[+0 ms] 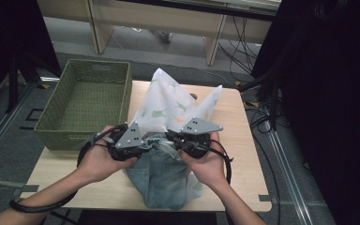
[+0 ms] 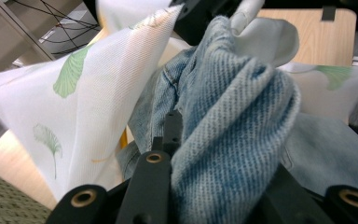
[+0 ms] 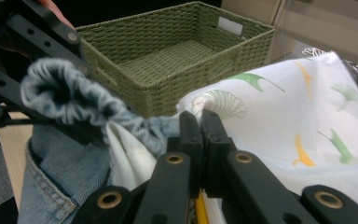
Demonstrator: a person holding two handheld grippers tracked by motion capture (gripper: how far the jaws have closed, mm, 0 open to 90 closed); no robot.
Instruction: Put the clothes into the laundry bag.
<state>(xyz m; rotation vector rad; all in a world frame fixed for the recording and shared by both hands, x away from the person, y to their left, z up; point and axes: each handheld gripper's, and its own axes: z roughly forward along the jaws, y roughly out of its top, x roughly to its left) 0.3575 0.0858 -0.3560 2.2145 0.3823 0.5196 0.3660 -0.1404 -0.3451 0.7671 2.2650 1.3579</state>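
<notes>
Both tools sit side by side at the jeans' point(image 1: 161, 176) waistband, left tool point(image 1: 143, 140) clamped on denim, right tool point(image 1: 178, 140) pinched shut on the leaf-print cloth point(image 1: 168, 105), basket point(image 1: 86, 136) nearer the left.

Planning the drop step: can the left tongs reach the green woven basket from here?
Probably yes. The green woven basket sits open right beside the left tongs, nothing between them. But those tongs are shut on the bunched blue denim garment, so it would travel along.
</notes>
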